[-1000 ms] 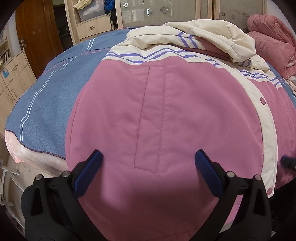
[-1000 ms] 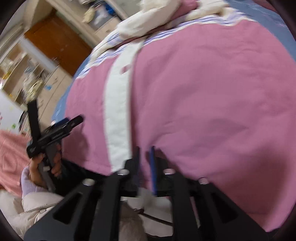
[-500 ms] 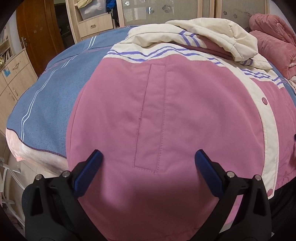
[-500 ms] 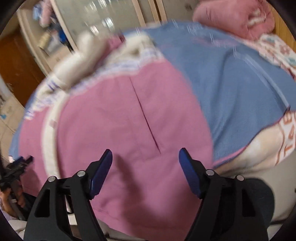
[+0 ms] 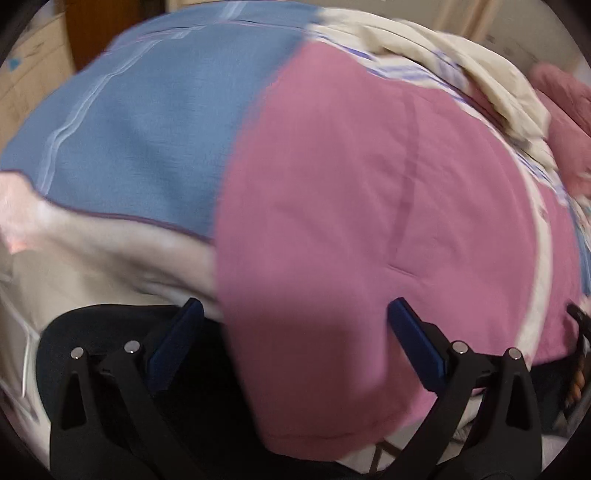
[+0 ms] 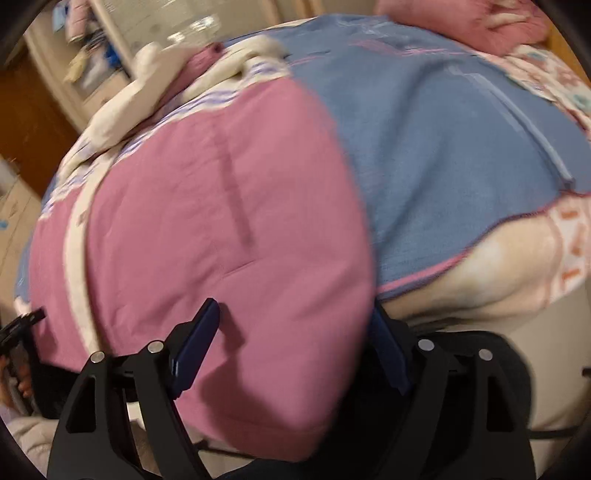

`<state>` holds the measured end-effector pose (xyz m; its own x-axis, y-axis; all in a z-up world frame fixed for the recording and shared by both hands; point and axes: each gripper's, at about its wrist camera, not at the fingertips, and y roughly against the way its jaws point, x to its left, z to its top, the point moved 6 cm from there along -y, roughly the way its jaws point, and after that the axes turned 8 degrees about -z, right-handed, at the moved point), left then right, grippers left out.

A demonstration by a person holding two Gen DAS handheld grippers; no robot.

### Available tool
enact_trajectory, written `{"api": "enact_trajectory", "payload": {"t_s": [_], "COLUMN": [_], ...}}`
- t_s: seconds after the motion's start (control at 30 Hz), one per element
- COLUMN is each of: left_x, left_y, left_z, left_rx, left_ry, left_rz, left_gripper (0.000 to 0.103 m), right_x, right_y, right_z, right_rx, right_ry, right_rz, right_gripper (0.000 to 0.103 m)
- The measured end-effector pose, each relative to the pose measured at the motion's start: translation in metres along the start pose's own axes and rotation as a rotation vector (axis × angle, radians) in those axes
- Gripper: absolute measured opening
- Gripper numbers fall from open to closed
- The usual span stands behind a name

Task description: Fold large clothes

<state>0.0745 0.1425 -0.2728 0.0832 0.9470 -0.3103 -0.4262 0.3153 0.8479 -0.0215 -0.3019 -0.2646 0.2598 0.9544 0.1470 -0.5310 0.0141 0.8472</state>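
Observation:
A large pink jacket (image 5: 369, 184) with a cream hood (image 5: 461, 62) and a white front strip (image 5: 543, 258) lies flat on the blue bedspread (image 5: 147, 129). My left gripper (image 5: 295, 325) hovers over the jacket's lower left corner. Its jaws stand wide and are closing, with the hem between them and no pad pressing on it. In the right wrist view the jacket (image 6: 221, 203) fills the middle. My right gripper (image 6: 293, 328) is over the lower right corner, jaws opening. The cloth's edge hides part of its right pad (image 6: 384, 343).
A folded pink blanket (image 6: 461, 22) lies at the far side of the bed. A cream quilt (image 5: 92, 251) hangs over the near edge of the bed. A wooden door (image 6: 22, 110) and pale cabinets (image 5: 29, 66) stand beyond the bed on the left.
My left gripper swung left, from over the jacket's pocket to its left edge. My right gripper went from nearly shut at the front strip to wide apart at the right edge. Both views blurred.

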Motion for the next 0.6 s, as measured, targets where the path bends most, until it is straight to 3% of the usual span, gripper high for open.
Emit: {"api": "enact_trajectory", "payload": {"t_s": [0.03, 0.17, 0.2, 0.23, 0.27, 0.33, 0.37, 0.4, 0.43, 0.47, 0.53, 0.6], "left_x": [-0.006, -0.015, -0.016, -0.015, -0.014, -0.009, -0.003, -0.001, 0.002, 0.002, 0.001, -0.007], "left_y": [-0.003, 0.0, 0.002, 0.004, 0.007, 0.006, 0.007, 0.007, 0.007, 0.005, -0.007, -0.013], "left_z": [-0.002, -0.003, -0.002, -0.002, -0.001, -0.001, -0.002, -0.003, -0.004, -0.005, -0.018, -0.026], "left_rx": [0.023, 0.051, 0.056, 0.06, 0.061, 0.059, 0.057, 0.054, 0.052, 0.053, 0.085, 0.114], "left_ry": [-0.004, -0.074, -0.083, -0.092, -0.101, -0.095, -0.085, -0.075, -0.07, -0.066, -0.076, -0.109], "left_rz": [-0.05, -0.038, -0.053, -0.073, -0.098, -0.132, -0.145, -0.152, -0.156, -0.164, -0.141, -0.119], "left_gripper": [0.089, 0.055, 0.042, 0.036, 0.03, 0.03, 0.034, 0.046, 0.057, 0.078, 0.082, 0.064], "right_x": [0.002, 0.016, 0.021, 0.025, 0.027, 0.027, 0.024, 0.024, 0.024, 0.027, 0.035, 0.041], "right_y": [0.0, 0.009, 0.016, 0.017, 0.018, 0.011, 0.007, 0.001, -0.005, -0.009, -0.012, -0.008], "right_z": [0.001, 0.001, 0.002, 0.002, 0.003, 0.005, 0.006, 0.007, 0.006, 0.003, -0.002, -0.007], "right_rx": [0.006, 0.02, 0.023, 0.025, 0.028, 0.046, 0.058, 0.068, 0.092, 0.11, 0.095, 0.096], "right_ry": [0.002, 0.073, 0.099, 0.114, 0.134, 0.158, 0.157, 0.154, 0.148, 0.149, 0.192, 0.216], "right_rz": [0.008, 0.083, 0.125, 0.136, 0.13, 0.109, 0.101, 0.085, 0.07, 0.067, 0.031, 0.043], "right_gripper": [0.079, 0.027, 0.022, 0.017, 0.016, 0.017, 0.025, 0.034, 0.06, 0.073, 0.074, 0.057]}}
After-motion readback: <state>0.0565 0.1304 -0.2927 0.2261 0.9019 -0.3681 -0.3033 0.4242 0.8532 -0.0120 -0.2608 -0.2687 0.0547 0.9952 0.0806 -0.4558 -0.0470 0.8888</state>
